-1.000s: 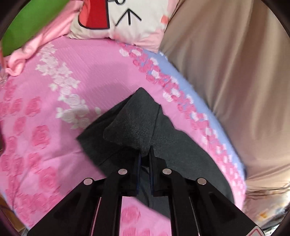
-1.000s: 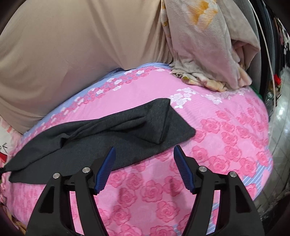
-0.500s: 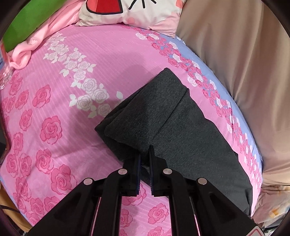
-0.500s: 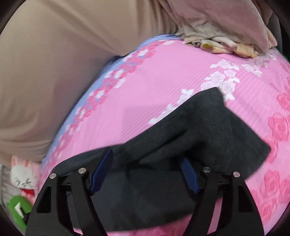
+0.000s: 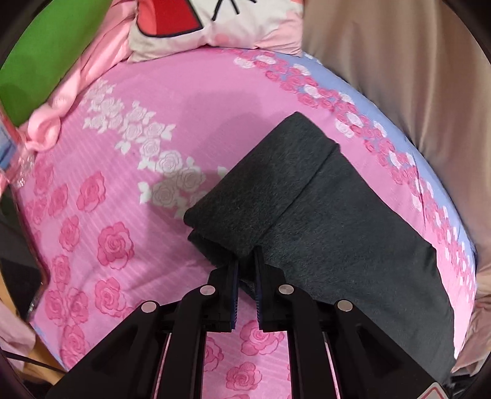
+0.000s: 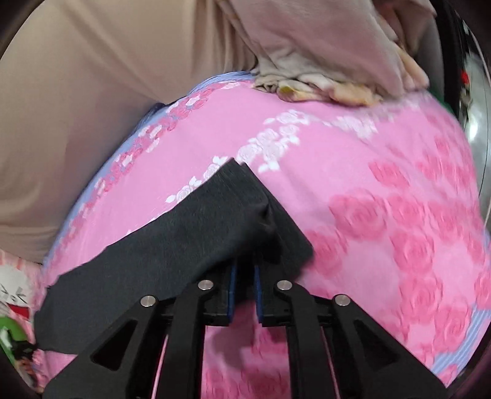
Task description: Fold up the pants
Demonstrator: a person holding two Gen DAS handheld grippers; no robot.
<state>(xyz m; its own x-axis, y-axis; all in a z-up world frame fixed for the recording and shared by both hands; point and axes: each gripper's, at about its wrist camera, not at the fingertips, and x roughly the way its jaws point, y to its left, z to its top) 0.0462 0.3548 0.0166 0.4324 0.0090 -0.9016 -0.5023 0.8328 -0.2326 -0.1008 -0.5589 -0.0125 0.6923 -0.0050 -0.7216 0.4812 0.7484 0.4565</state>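
Note:
Dark grey pants (image 5: 331,214) lie folded lengthwise on a pink rose-print bed sheet (image 5: 129,190). In the left wrist view my left gripper (image 5: 245,261) is shut on the near edge of the pants, where one end is doubled over into a thick fold. In the right wrist view the pants (image 6: 190,233) run from lower left to a pointed cuff end at centre. My right gripper (image 6: 244,270) is shut on the near edge of that end.
A cartoon pillow (image 5: 221,21), a green cushion (image 5: 46,52) and a pink cloth (image 5: 79,92) lie at the bed's head. A beige curtain (image 6: 92,76) runs along the far side. Crumpled beige bedding (image 6: 331,61) lies at the other end.
My right gripper moved onto the cuff end of the pants and closed on it. My left gripper stayed shut on the pants and laid its end down in a flatter fold.

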